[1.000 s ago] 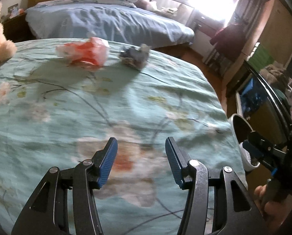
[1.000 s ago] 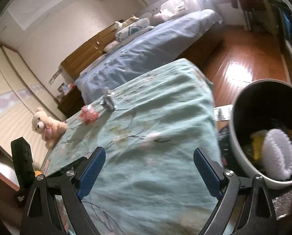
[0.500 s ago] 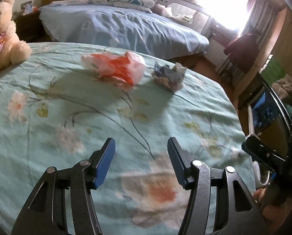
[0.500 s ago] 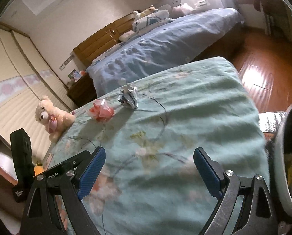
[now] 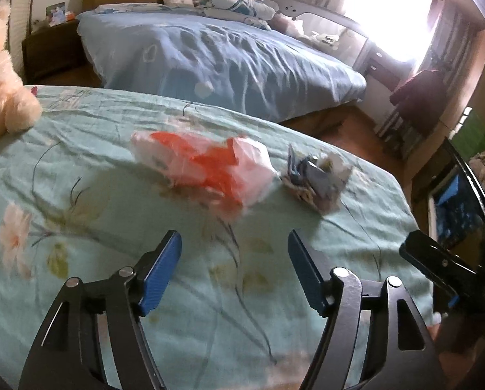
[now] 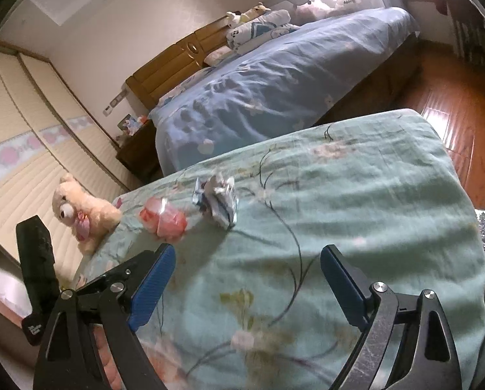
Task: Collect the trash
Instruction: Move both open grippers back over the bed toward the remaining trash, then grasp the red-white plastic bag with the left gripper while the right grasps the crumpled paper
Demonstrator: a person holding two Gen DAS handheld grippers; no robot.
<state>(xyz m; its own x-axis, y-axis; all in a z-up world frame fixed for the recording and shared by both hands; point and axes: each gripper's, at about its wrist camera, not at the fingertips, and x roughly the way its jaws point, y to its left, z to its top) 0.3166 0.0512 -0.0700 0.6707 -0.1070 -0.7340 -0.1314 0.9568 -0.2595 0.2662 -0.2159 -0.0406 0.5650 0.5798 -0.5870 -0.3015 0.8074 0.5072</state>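
A crumpled red-and-white plastic bag [image 5: 206, 169] lies on the green floral bedspread [image 5: 80, 221], with a crumpled blue-and-white wrapper [image 5: 314, 178] just to its right. My left gripper [image 5: 234, 256] is open and empty, a short way in front of the bag. In the right wrist view the bag [image 6: 163, 219] and the wrapper [image 6: 216, 200] lie farther off, ahead and to the left. My right gripper [image 6: 247, 279] is open and empty above the bedspread [image 6: 356, 201].
A cream teddy bear [image 6: 80, 208] sits at the left edge of the bedspread, also in the left wrist view [image 5: 2, 87]. A second bed with blue covers [image 5: 216, 61] stands beyond, across a gap. Wooden floor [image 6: 453, 104] lies to the right.
Both grippers have moved forward over the bed toward the bag and the wrapper, which now look larger. The trash bin has left the right wrist view. Both stay open.
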